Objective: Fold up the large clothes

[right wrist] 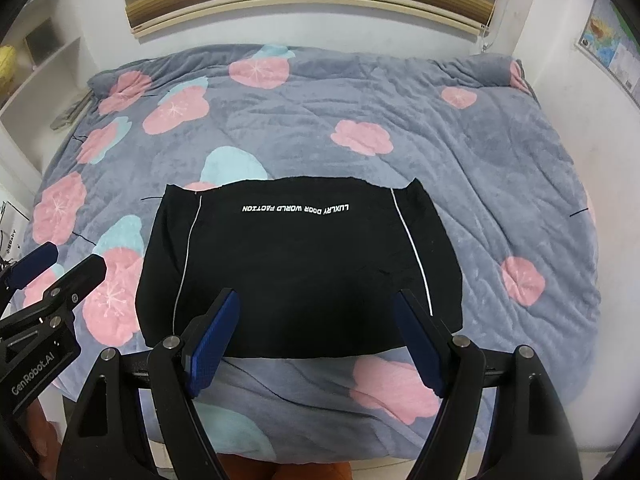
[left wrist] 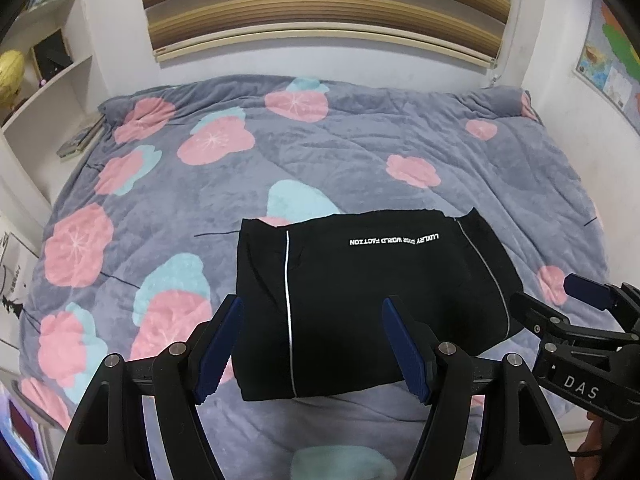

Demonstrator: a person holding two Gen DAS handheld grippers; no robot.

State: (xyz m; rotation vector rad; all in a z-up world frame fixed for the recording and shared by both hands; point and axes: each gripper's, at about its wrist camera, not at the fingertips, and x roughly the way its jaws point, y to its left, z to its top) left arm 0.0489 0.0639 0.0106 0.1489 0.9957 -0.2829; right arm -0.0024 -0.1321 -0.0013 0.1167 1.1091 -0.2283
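A black garment [left wrist: 360, 300] with white piping and upside-down white lettering lies folded into a rectangle on the bed; the right wrist view shows the same garment [right wrist: 304, 272] nearer the middle. My left gripper [left wrist: 314, 308] hangs open above its near left part, nothing between the blue pads. My right gripper [right wrist: 316, 300] is open too, above the near edge of the garment, jaws empty. Each gripper appears in the other's view: the right gripper [left wrist: 548, 292] at the right edge, the left gripper [right wrist: 72, 258] at the left edge.
The bed is covered by a grey blanket [left wrist: 360, 152] with pink and turquoise flowers. White shelves [left wrist: 44, 80] stand at the left, a striped blind [left wrist: 320, 4] hangs on the far wall, a map poster [left wrist: 612, 64] is on the right wall.
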